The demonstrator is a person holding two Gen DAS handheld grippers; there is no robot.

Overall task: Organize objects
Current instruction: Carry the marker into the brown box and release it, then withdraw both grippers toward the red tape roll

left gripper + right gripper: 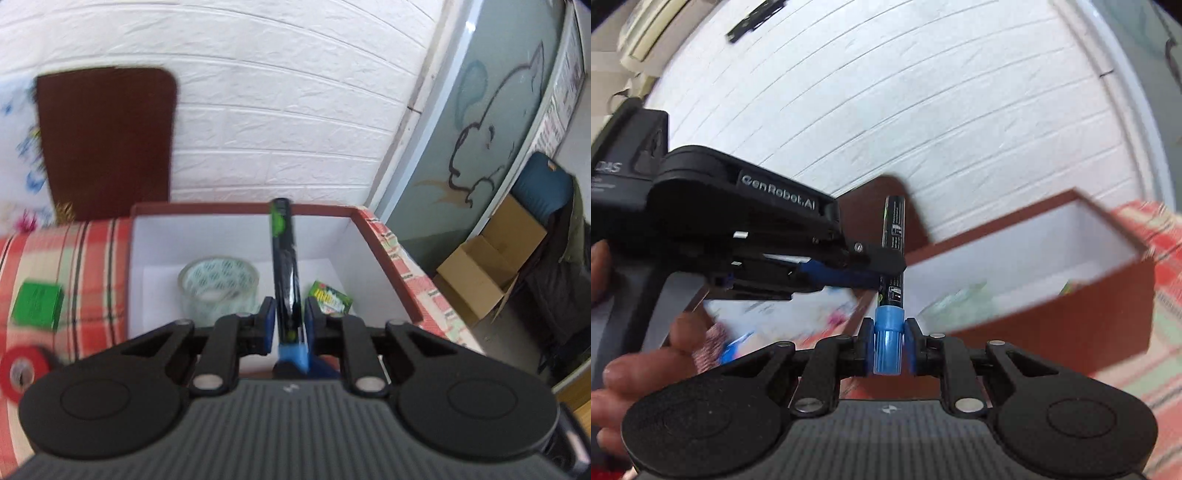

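Both grippers are sharing one marker [892, 254], probably so it can be steadied or recapped before boxing. Nearest, the right gripper [888, 345] is clamping its blue cap end [887, 339]. Just beyond, the left gripper [289, 317] is squeezing the black barrel [284, 266], nearly fully closed. Farther off, the open box [384, 273] is holding a tape roll [218, 286] and a green packet [330, 297] near its right wall, while a green block [37, 304] is lying outside on the checked cloth [92, 258].
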